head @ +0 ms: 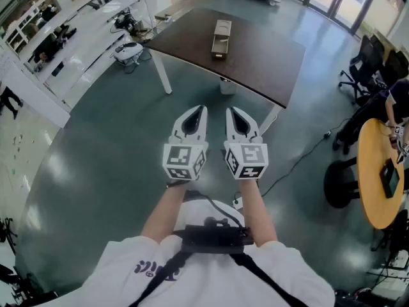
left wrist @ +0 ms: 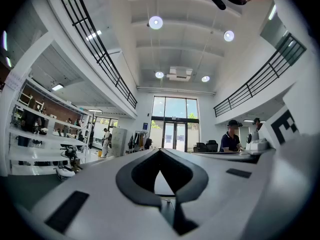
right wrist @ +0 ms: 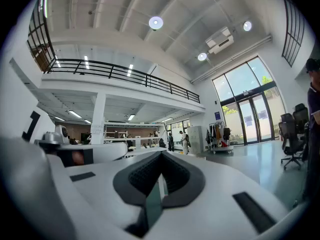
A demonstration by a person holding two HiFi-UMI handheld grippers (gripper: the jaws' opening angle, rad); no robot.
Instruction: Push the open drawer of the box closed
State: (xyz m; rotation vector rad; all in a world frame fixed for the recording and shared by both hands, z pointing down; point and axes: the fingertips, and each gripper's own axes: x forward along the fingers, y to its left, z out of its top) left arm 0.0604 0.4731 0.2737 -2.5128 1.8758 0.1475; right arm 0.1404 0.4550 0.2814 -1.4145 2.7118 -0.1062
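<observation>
A long tan box (head: 222, 29) lies on the dark brown table (head: 268, 56) well ahead of me, its drawer (head: 218, 48) pulled out at the near end. Both grippers are held level over the floor, side by side, far short of the table. The left gripper (head: 199, 110) has its jaws together with nothing between them, and so does the right gripper (head: 232, 111). In the left gripper view the left gripper (left wrist: 160, 152) points into the hall. In the right gripper view the right gripper (right wrist: 161, 154) does the same. Neither gripper view shows the box.
The table stands on white legs (head: 162, 73) with a small white bin (head: 227, 86) beneath it. A round wooden table (head: 376, 171) and black office chairs (head: 358, 75) are at the right, and a cable (head: 300, 158) runs across the grey floor. White shelving (head: 77, 24) lines the left.
</observation>
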